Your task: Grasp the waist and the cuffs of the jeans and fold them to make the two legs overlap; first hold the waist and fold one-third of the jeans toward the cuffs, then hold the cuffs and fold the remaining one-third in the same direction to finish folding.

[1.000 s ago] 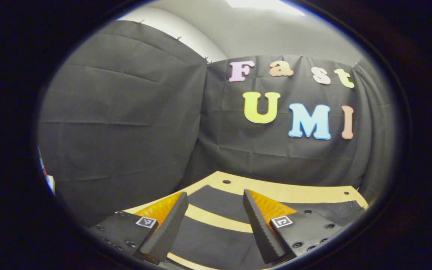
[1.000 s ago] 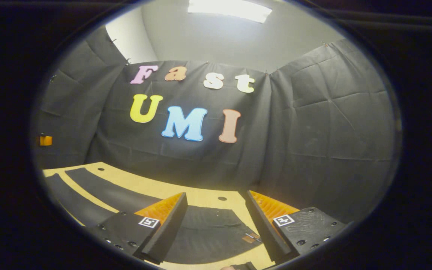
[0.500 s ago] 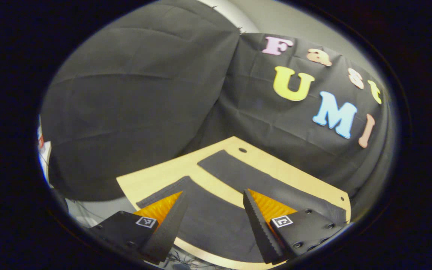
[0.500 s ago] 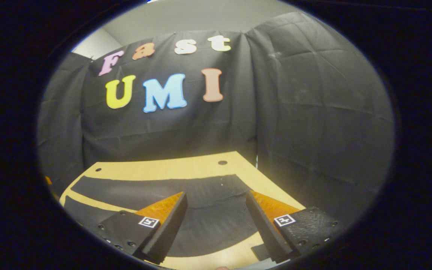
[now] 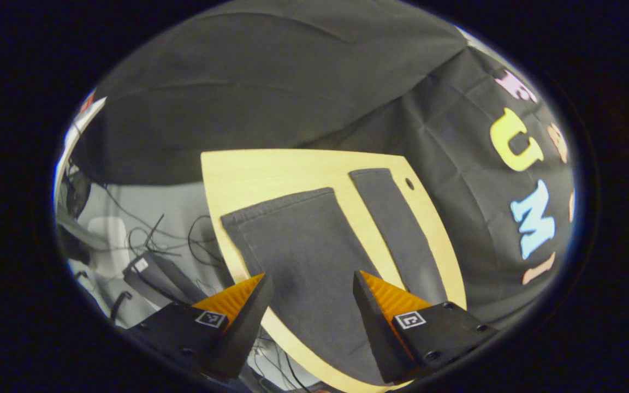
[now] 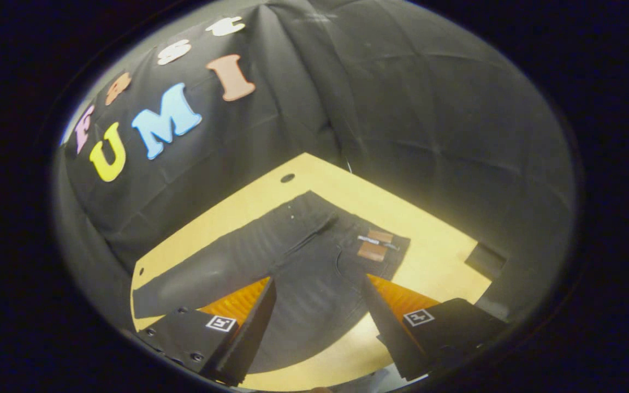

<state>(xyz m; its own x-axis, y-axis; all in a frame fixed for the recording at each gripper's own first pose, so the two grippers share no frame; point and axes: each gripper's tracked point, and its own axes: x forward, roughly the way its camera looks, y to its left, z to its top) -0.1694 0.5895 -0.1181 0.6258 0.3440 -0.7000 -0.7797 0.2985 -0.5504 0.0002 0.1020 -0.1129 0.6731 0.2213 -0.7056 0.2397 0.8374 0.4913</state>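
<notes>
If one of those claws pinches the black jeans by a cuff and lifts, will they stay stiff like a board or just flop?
Probably flop: the jeans lie flat and limp on the table, legs spread apart. They look like thick denim, so likely weighty, dragging rather than gliding. Both claws, left and right, hover open above them.

A pale wooden bench (image 5: pixel 249 180) with a small round hole near its far corner carries dark jeans (image 6: pixel 292 256) lying flat, legs spread apart with bare wood between them. In the left gripper view both cuffs lie short of the bench's edge.
</notes>
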